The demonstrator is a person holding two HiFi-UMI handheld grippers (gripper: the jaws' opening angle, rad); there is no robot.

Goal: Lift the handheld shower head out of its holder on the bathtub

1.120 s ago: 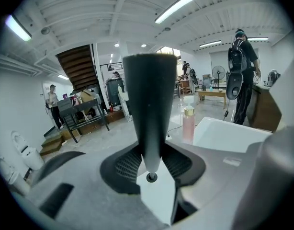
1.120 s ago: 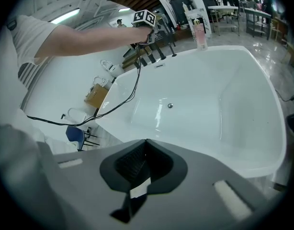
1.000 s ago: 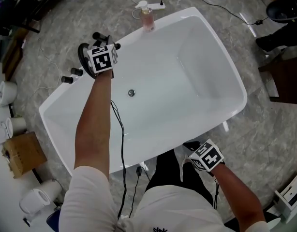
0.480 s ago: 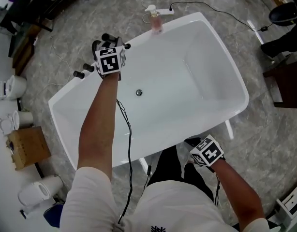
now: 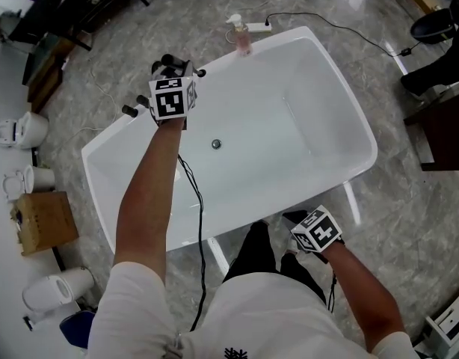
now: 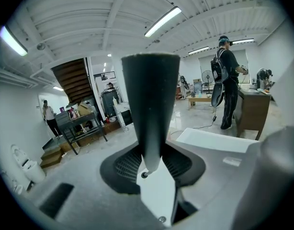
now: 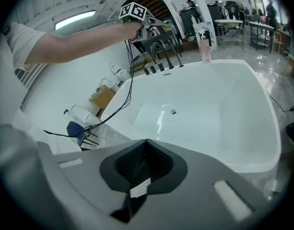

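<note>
Grip check, left side first. Left gripper (image 5: pixel 172 77) is clenched on the dark handle of the shower head (image 6: pixel 149 95). The handle stands up out of the pads, centred between the jaws, with no tilt to either side.

In the head view this gripper sits over the far-left rim of the bathtub (image 5: pixel 278 42), just beside the row of black fittings (image 5: pixel 132 109). The right gripper view shows it raised above them with a gap below. I cannot tell which fitting is the holder, and no hose shows clearly.

Judgement: the lift is under way and the head looks clear of the holder, or nearly so. To do it well:
- Draw straight up before any sideways swing, so nothing catches on the cradle.
- Hold the clamp steady, because the handle looks smooth and tapered and could slide.
- Allow slack for a hose.

Pink bottle (image 5: pixel 243 37) stands on the far rim, well apart from the lift.

Right gripper (image 7: pixel 137 174) has its jaws closed together on nothing. It hangs low at the near rim beside the person's leg and is not needed for this step.
</note>
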